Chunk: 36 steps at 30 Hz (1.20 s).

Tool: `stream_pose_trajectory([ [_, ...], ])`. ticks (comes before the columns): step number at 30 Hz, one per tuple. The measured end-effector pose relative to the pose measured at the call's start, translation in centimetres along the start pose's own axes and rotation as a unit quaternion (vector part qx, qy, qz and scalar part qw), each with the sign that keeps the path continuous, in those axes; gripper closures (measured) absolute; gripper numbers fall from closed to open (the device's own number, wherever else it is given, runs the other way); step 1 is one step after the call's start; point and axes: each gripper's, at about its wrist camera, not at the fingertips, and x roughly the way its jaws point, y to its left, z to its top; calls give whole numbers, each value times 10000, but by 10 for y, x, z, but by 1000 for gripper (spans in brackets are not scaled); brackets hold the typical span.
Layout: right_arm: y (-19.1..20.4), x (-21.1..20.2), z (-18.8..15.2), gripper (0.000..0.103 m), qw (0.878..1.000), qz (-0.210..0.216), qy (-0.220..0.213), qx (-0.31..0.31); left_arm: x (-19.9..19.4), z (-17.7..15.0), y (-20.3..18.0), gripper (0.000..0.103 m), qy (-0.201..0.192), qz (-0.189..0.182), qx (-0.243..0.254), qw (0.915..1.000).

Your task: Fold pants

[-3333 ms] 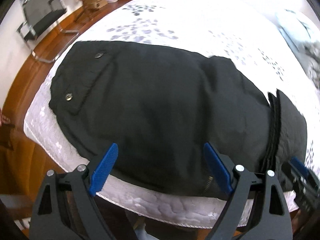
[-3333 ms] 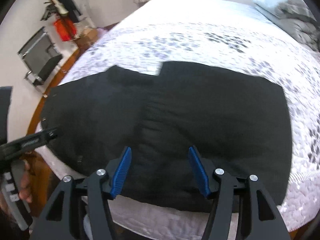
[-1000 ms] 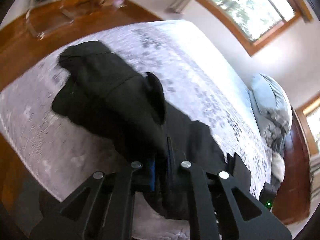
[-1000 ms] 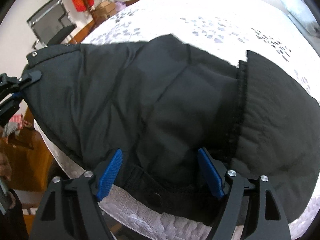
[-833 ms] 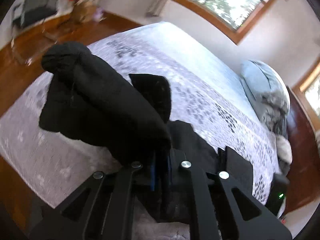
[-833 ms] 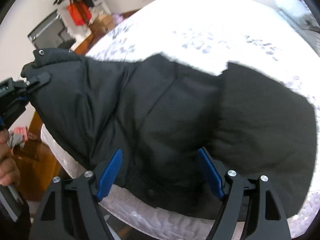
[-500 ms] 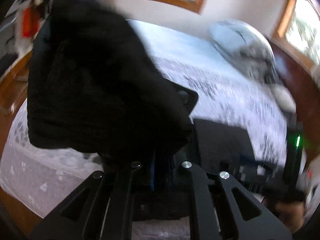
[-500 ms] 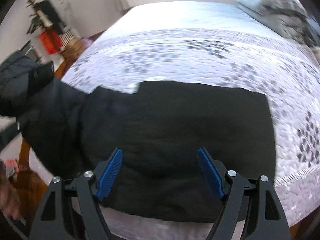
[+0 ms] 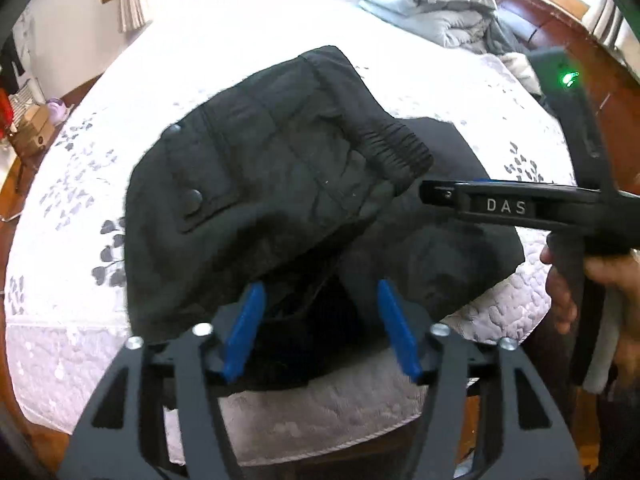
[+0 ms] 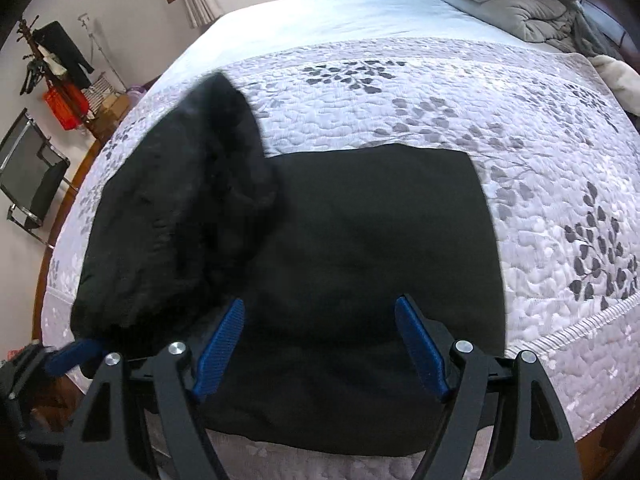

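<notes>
Black quilted pants [image 9: 256, 184] lie on the bed's patterned quilt [image 9: 56, 264], with the waistband end and its snap pocket [image 9: 196, 204] thrown over the lower layer. My left gripper [image 9: 319, 292] hovers at the near edge of that flap. Its jaws are opening, and the blue pads stand clear of the cloth lying between and beneath them. In the right wrist view the pants [image 10: 380, 248] lie flat, with the flap bunched at the left [image 10: 180, 216]. My right gripper [image 10: 320, 300] stands open above the pants' near edge. It also shows side-on at the right [image 9: 440, 196], held by a hand [image 9: 560, 292].
A grey duvet [image 10: 520, 4] and pillows are heaped at the far right of the bed. A black chair [image 10: 32, 176], a coat stand with a red bag [image 10: 64, 104] and cardboard boxes [image 9: 32, 132] stand on the wooden floor to the left. The quilt's edge [image 10: 580, 320] runs close to me.
My left gripper swung the pants' waistband end across over the other half, then parted its jaws and let the cloth drop. The right gripper shifted sideways and stayed open.
</notes>
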Motion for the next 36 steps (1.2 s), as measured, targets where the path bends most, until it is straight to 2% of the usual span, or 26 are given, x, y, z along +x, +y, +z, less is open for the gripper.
stream_pose_trajectory([
  [1,-3,-2,1,25,10000,2,-18,31,-6,-2,7,39,-8,-75,-108,9999],
  [2,-6,-4,2,25,10000,45,-35,80,-10,-3,14,31,-12,-154,-260,9995],
  [4,-14,-9,3,24,9995,237,-53,225,-22,-5,30,22,-118,-236,-690,9973],
  [7,-25,-15,5,16,9965,634,-115,523,-32,4,43,22,-136,-553,-1215,9910],
  [9,-29,-17,8,16,9933,925,-142,684,-38,3,60,22,-191,-368,-1516,9876],
  [11,-28,-16,11,15,9913,1060,-126,764,-40,-1,74,20,-208,41,-1685,9855],
  [13,-23,-14,14,15,9915,1081,-85,722,-36,-2,86,20,-84,369,-1824,9825],
  [15,-14,-11,18,15,9924,1080,-81,588,-31,0,93,20,9,492,-1946,9797],
  [22,-7,3,41,12,9908,1179,4,657,-18,9,97,20,165,655,-1934,9788],
  [26,-4,3,54,8,9939,1031,-108,364,-8,13,102,18,237,684,-2022,9767],
  [30,-3,19,74,5,9945,1043,20,33,-6,12,106,18,262,631,-2094,9754],
  [33,-8,37,93,4,9888,1472,210,-99,-6,12,107,17,280,641,-2071,9758],
  [36,-11,60,111,4,9686,2405,609,-138,-4,13,107,17,284,641,-2074,9757],
])
